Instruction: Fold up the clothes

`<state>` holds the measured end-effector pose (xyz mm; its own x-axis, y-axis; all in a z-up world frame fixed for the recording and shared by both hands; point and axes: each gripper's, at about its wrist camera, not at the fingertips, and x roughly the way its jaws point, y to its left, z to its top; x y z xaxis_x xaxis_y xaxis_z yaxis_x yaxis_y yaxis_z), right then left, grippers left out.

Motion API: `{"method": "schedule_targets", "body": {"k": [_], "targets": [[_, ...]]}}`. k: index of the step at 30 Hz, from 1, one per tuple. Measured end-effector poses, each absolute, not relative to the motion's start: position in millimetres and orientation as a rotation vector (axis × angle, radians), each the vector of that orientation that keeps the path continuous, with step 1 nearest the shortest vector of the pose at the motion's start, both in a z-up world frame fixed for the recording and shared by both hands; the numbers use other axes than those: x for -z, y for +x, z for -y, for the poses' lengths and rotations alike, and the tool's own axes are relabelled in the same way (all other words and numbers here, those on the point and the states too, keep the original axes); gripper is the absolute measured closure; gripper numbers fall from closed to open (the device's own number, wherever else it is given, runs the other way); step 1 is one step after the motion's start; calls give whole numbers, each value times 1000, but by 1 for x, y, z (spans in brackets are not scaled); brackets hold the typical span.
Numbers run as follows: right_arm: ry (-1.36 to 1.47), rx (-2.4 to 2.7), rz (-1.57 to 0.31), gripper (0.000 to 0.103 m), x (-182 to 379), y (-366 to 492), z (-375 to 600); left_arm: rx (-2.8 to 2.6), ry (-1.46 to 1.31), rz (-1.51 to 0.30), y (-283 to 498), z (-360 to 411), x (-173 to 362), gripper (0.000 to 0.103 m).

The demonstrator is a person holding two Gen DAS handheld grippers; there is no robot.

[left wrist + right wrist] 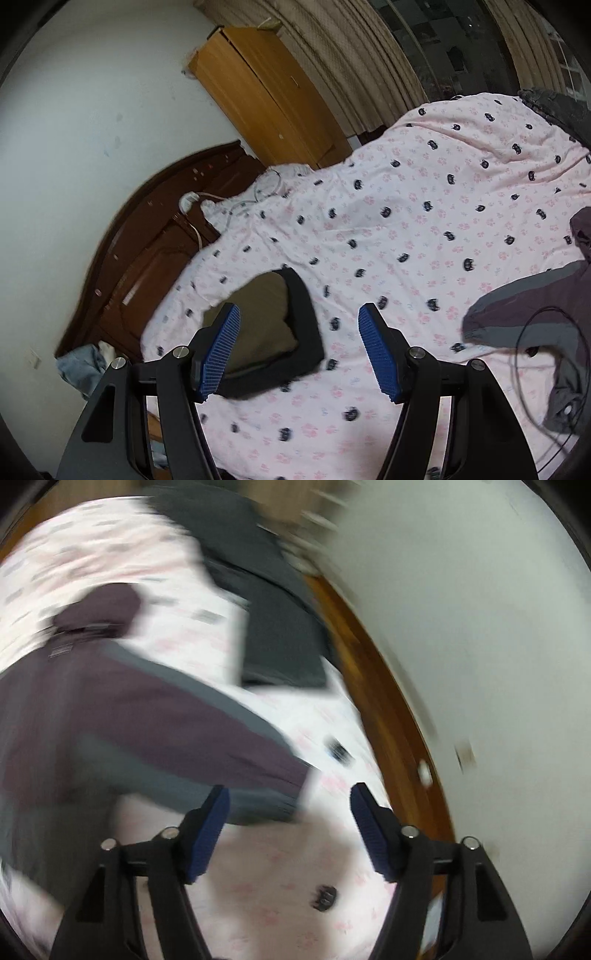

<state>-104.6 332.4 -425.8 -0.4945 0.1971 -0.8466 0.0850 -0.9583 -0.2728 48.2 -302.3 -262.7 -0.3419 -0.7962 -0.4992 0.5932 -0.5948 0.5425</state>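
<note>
Above the bed [406, 221], jaws spread, empty.

No readable text, brand, number or sign anywhere in either view; only a small label on the purple jacket [110, 709], near its collar, too blurred to read.

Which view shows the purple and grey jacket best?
The right wrist view: the purple and grey fabric jacket fills its left half, hood to sleeve cuff, though motion-blurred. The left wrist view is sharper but shows only one sleeve and part of the body at its right edge.
</note>
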Motion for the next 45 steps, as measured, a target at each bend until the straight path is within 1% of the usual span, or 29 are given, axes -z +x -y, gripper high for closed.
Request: {"method": "schedule_targets", "body": {"k": [3,6,9,11,13,15,17,20,21,22,24,26,28,30,32,35,39,40,43,44,45], "targets": [[-1604,-2832,501,28,413,-90,-271,1986,933,398,74,315,242,40],[-1709,-2964,541,28,423,-73,-204,1930,926,440,105,335,226,36],[-1819,-3048,569,28,443,-53,-137,1884,936,410,139,357,218,36],[-1875,-3088,621,28,459,-44,-90,1856,941,382,162,370,213,36],[-1899,-3135,737,28,473,-33,-44,1842,945,364,179,379,210,36],[-1892,-3161,897,29,482,-18,-5,1835,955,348,195,386,208,36],[-1851,-3175,1101,29,492,-5,30,1837,960,323,208,393,206,36],[-1718,-3128,1434,29,511,9,72,1834,958,311,221,400,203,36],[-1709,-3102,1508,30,519,11,81,1830,957,305,226,404,202,36],[-1718,-3075,1565,32,527,12,90,1826,956,298,231,408,201,36],[-1745,-3010,1666,64,542,14,105,1817,953,284,240,416,198,36],[-1792,-2927,1737,77,557,16,115,1807,955,279,248,425,198,36],[-1822,-2861,1790,81,567,19,123,1798,956,273,254,435,199,36],[-1815,-2841,1807,92,567,24,125,1790,957,260,258,442,201,36],[-1736,-2857,1875,98,561,37,129,1789,959,245,261,447,205,36],[-1599,-2898,1993,98,550,65,138,1797,961,226,262,451,210,36],[-1649,-2855,2025,97,565,79,148,1823,965,221,256,449,214,36],[-1645,-2823,2053,92,573,81,150,1830,965,218,253,449,214,36],[-1541,-2725,2200,90,589,93,155,1860,953,199,244,445,212,36],[-1531,-2738,2205,88,583,94,154,1873,944,193,240,444,209,36],[-1537,-2766,2190,83,573,93,151,1889,932,184,236,442,206,36]]}}
